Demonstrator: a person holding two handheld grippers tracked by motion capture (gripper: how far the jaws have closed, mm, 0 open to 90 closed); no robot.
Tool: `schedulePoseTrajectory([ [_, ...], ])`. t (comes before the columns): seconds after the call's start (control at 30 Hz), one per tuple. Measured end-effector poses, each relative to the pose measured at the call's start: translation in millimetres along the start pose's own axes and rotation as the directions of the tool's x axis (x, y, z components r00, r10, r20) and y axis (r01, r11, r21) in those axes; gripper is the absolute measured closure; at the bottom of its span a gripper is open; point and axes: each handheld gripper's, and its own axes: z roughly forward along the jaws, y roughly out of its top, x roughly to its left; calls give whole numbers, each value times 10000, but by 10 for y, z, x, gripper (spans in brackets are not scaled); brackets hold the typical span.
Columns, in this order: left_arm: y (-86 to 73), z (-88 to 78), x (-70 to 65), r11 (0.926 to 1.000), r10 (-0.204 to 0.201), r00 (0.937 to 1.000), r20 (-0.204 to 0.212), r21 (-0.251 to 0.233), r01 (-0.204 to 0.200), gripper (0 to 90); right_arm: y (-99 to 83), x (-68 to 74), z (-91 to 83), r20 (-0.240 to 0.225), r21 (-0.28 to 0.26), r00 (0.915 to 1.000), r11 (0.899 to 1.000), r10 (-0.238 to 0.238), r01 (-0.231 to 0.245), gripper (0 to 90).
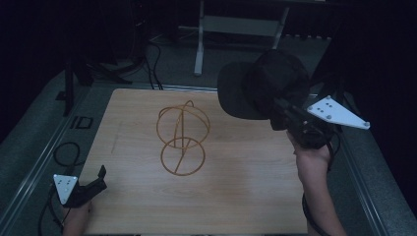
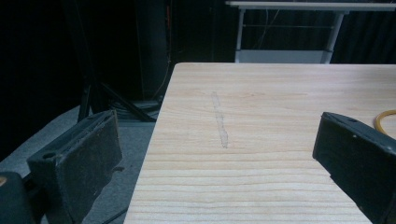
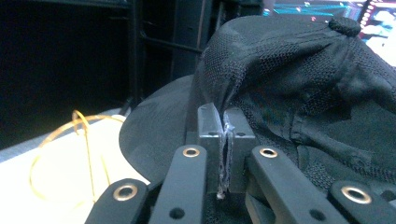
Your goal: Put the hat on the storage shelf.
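A black baseball cap hangs in the air over the table's far right, its brim pointing left. My right gripper is shut on the cap's fabric; in the right gripper view the jaws pinch a fold of the mesh cap at the gripper. A gold wire stand, made of rings and a hooked upright, sits on the middle of the wooden table; the stand also appears left of the cap. My left gripper rests open at the near left corner, the gripper holding nothing.
A white-legged table frame stands beyond the far edge. Cables lie on the grey floor left of the table, near a dark tripod. A faint scuff marks the wood ahead of the left gripper.
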Motion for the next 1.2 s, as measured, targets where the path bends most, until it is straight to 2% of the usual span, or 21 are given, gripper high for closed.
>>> schedulePoseTrajectory([
  [0.3, -1, -1, -1, 10000, 11, 10000, 38, -6, -11, 18, 198, 278, 144, -699, -326, 9970, 9990, -320, 298, 877],
  [0.5, 0, 1, -1, 10000, 11, 10000, 56, 7, -11, 17, 256, 491, 286, -1295, -298, 9906, 9988, -432, 397, 877],
  [0.87, -1, -2, 4, 10000, 0, 10000, 78, -11, 0, 17, 326, 874, 569, -2199, -345, 9729, 9972, -719, 658, 877],
  [1.2, -2, -3, 6, 10000, -41, 9999, 105, -29, 41, 17, 342, 1191, 768, -2980, -389, 9511, 9966, -813, 730, 876],
])
